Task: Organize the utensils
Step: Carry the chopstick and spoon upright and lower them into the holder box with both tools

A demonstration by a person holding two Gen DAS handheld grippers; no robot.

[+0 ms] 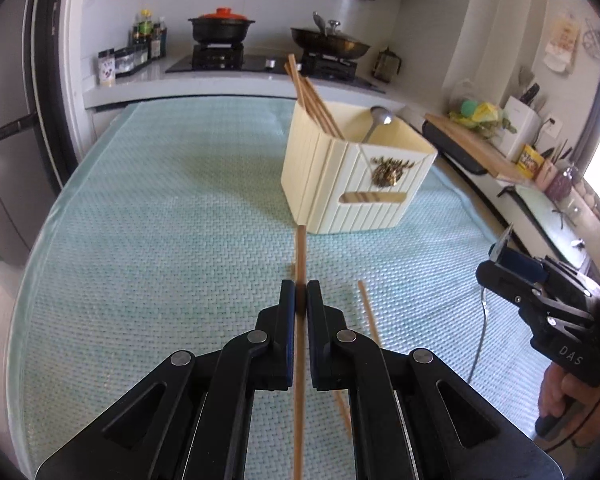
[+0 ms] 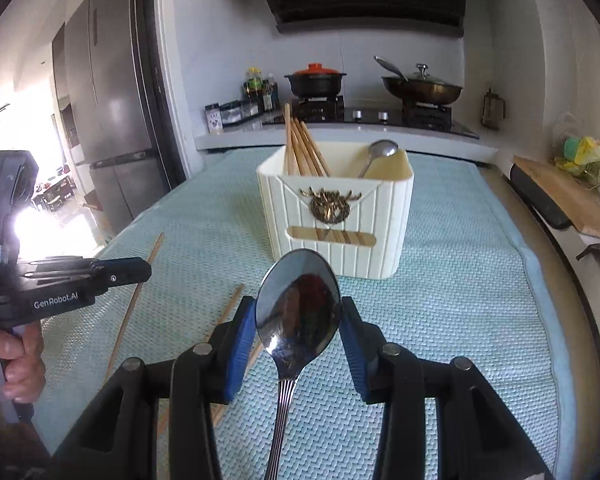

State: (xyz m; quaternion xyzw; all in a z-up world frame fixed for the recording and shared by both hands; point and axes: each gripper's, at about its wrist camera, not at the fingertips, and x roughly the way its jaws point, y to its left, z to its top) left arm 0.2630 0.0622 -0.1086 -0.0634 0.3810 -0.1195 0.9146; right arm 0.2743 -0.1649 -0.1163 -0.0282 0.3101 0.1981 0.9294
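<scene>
A cream utensil holder [image 1: 356,176] [image 2: 336,216] stands on the teal mat and holds several wooden chopsticks [image 1: 312,100] [image 2: 302,148] and a metal spoon [image 1: 378,120] [image 2: 378,154]. My left gripper [image 1: 300,296] is shut on a single wooden chopstick [image 1: 300,252] that points toward the holder. My right gripper [image 2: 299,312] is shut on the bowl of a steel spoon [image 2: 298,308], held above the mat in front of the holder. Another chopstick [image 1: 370,320] [image 2: 232,308] lies on the mat near the grippers.
The teal woven mat [image 1: 160,220] [image 2: 460,300] covers the table. Behind it is a counter with a black pot [image 1: 222,26], a lidded pan [image 1: 332,42] and bottles [image 1: 148,36]. A cutting board [image 1: 468,140] lies at the right. A fridge [image 2: 112,120] stands at the left.
</scene>
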